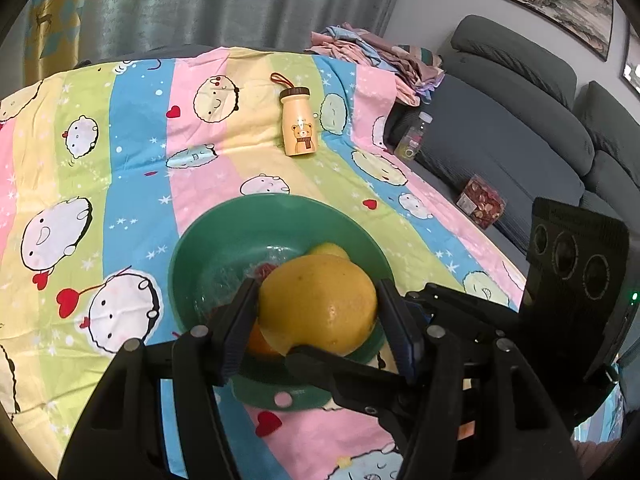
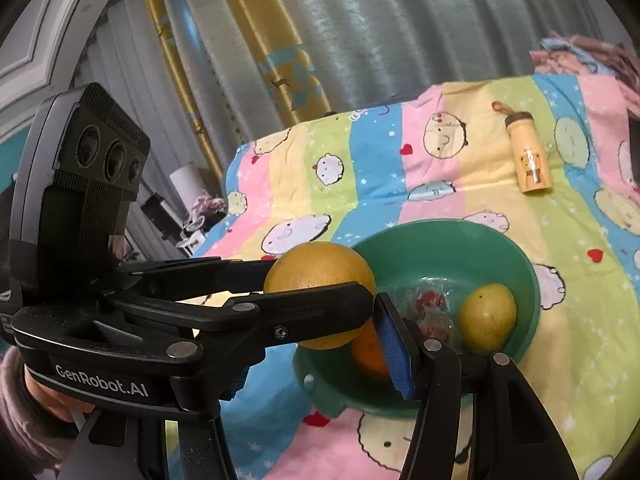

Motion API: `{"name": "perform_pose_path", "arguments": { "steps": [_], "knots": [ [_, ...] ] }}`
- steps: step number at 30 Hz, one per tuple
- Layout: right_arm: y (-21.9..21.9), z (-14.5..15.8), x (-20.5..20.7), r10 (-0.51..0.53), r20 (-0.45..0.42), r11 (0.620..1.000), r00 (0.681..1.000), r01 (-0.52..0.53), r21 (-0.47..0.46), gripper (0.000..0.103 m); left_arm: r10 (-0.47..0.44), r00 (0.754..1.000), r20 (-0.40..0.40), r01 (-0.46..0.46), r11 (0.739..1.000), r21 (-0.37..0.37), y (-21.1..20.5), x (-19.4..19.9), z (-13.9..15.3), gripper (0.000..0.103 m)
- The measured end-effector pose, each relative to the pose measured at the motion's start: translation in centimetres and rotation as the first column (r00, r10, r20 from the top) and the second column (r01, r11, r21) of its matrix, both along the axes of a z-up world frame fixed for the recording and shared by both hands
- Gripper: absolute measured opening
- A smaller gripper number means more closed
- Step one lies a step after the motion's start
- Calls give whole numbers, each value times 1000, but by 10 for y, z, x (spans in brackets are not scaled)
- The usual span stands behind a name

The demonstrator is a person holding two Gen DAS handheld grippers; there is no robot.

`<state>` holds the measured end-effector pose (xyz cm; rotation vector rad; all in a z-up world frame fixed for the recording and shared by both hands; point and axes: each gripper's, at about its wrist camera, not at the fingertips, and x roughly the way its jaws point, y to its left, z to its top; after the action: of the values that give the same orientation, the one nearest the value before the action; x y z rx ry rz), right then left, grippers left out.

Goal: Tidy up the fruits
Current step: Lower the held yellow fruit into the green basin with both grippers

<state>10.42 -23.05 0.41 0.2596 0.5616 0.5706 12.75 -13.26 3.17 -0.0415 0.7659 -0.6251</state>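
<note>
Here we hold a large yellow fruit [image 1: 318,304] in the left gripper [image 1: 316,312], jaws clamped on its sides, just above the green bowl [image 1: 208,248] on the striped cloth surface [image 1: 132,140]. Inside lie a smaller yellow fruit [image 2: 487,319], an orange [image 2: 370,350] and perhaps something red. Our right gripper [image 2: 394,350] is partly hidden; we cannot tell its jaws' spread.

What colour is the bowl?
Green bowl, seen best in the right wrist view.
</note>
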Motion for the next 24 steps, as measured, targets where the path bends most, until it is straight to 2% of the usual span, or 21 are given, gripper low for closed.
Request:
{"name": "perform_pose_path", "arguments": {
  "steps": [17, 24],
  "knots": [
    [1, 12, 39, -2, -4, 999, 1000, 2, -37, 58, 6, 1000, -14, -7, 999, -44, 7, 43, 10, 60],
    [3, 1, 53, 5, -37, 999, 999, -7, -37, 58, 4, 999, -49, -6, 1000, -28, 8, 58, -4, 60]
  ]
}}
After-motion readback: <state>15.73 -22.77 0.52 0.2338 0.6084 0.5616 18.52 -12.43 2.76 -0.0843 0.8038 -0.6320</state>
